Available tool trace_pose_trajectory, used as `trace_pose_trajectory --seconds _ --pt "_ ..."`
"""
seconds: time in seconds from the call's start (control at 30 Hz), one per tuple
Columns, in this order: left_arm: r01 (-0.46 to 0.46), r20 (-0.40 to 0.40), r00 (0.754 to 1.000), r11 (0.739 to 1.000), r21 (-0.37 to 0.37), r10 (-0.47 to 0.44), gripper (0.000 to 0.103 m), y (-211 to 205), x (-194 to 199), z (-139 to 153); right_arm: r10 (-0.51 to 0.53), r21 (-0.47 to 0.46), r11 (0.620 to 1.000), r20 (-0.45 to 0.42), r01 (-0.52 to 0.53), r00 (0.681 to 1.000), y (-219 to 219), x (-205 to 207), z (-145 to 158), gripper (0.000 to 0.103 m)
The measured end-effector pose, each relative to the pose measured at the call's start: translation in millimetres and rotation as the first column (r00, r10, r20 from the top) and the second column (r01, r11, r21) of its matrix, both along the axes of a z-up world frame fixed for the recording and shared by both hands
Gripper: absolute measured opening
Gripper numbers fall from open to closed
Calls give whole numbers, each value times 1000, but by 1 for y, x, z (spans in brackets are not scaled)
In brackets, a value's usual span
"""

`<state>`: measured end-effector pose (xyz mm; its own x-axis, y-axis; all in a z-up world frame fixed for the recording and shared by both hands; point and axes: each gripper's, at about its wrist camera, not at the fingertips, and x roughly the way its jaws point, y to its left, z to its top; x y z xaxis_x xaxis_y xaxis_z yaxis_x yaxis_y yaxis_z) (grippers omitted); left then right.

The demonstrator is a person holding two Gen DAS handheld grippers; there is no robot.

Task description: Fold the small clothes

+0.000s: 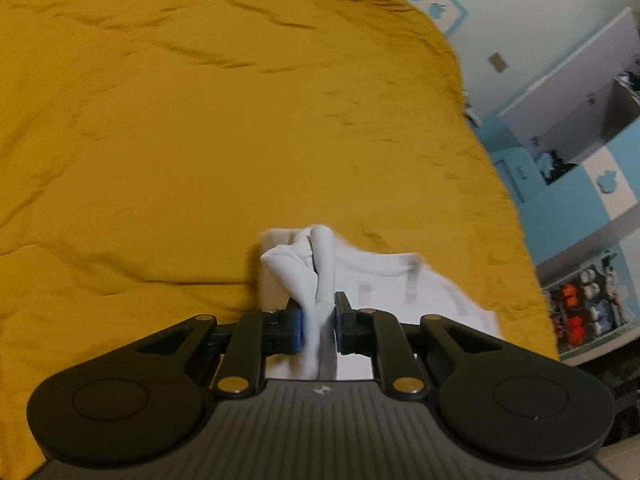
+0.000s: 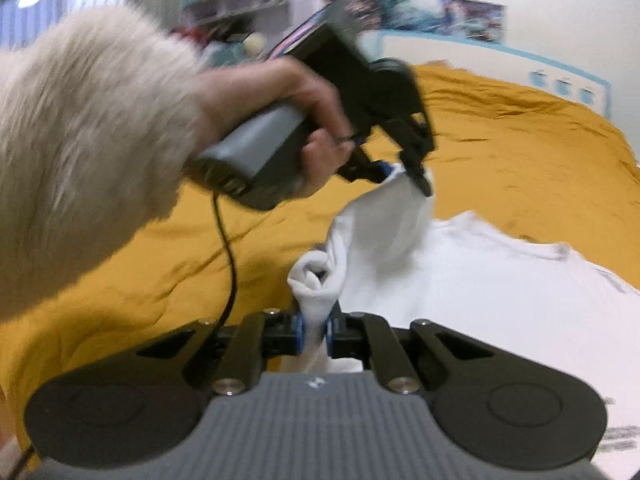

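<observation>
Both hand-held grippers, left (image 1: 319,330) and right (image 2: 315,330), pinch separate ends of one small white knit garment (image 2: 376,236), apparently raising it clear of the mustard-yellow bed cover (image 1: 200,120) for folding.

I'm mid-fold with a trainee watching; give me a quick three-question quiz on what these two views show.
1. True or false: both hand-held grippers pinch the same white sock.
2. What colour is the bedspread?
3. The white shirt lies: A) on the bedspread, B) on the shelves.

Key: 1 true, the left hand-held gripper and the right hand-held gripper each clamp one end; 2 mustard yellow; 3 A.
</observation>
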<state>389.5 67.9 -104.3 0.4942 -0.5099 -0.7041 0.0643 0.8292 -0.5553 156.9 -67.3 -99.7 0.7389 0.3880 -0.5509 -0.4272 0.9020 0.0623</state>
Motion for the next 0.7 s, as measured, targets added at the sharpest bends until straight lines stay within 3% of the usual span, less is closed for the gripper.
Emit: trace_pose_trajectory --seconds 0.07,0.17,0.27,0.53,0.7 --pt "21 20 1000 1000 3 -21 16 -28 3 10 -48 11 999 24 48 999 -25 -1 8 2" --pt "42 63 997 997 69 -47 16 -77 8 20 -134 21 991 60 133 989 -66 -7 17 2" --pt "70 75 994 996 47 -74 16 -123 15 23 -231 21 973 87 230 969 -110 -12 20 1" --pt "212 76 973 976 54 -216 16 -254 22 3 -437 23 900 37 436 899 -211 -17 -4 1" --pt "249 50 966 963 98 -255 16 -302 21 -21 -523 53 850 -37 524 852 -267 -18 -31 1"
